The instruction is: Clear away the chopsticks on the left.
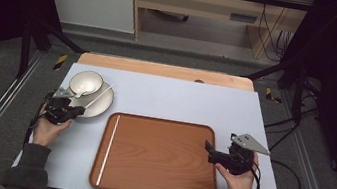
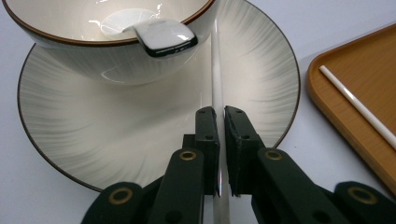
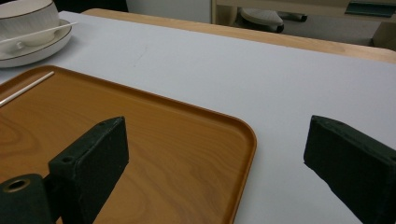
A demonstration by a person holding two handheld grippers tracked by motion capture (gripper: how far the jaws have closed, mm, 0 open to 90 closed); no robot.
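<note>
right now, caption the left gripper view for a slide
Left gripper shut on a white chopstick lying across the plate beside the bowl.

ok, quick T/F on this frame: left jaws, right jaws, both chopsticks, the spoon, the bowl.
1. The left gripper has its jaws shut on a chopstick lying across the plate. True.
2. The right gripper holds the tray. False: its jaws are wide open, holding nothing.
3. Both chopsticks are on the tray. False: only the second chopstick lies there.
4. A spoon rests in the bowl. True.
5. The bowl sits on the tray. False: it sits on the plate.
</note>
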